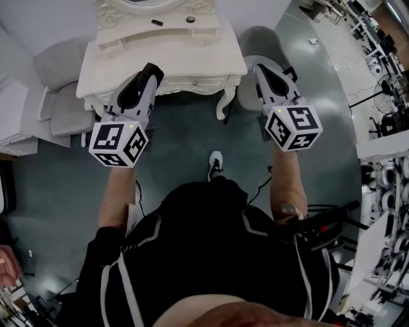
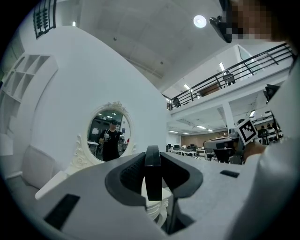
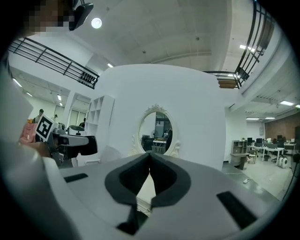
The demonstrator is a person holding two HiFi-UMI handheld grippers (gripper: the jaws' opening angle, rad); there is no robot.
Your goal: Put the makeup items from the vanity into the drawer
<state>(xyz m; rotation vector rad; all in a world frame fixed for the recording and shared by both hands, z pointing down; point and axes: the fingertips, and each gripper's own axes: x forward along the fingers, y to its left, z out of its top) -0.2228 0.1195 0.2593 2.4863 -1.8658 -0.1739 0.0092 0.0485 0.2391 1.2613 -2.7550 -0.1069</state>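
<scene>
Left gripper (image 1: 152, 70): jaws were closed on a slim black item (image 2: 152, 173). Right gripper (image 3: 150, 158): jaws were pressed together, empty. A dark stick (image 1: 156, 22) and a dark round piece (image 1: 190, 19) were seen on the vanity (image 1: 192, 57) tabletop, well apart from both grippers.

A white carved vanity (image 1: 192, 60) with curved legs stands on a grey-green floor (image 1: 185, 137). Its raised back shelf bears a small black oblong item (image 1: 156, 22) and, to the right and apart from it, a small round dark item (image 1: 190, 19). The lower top is bare white.
</scene>
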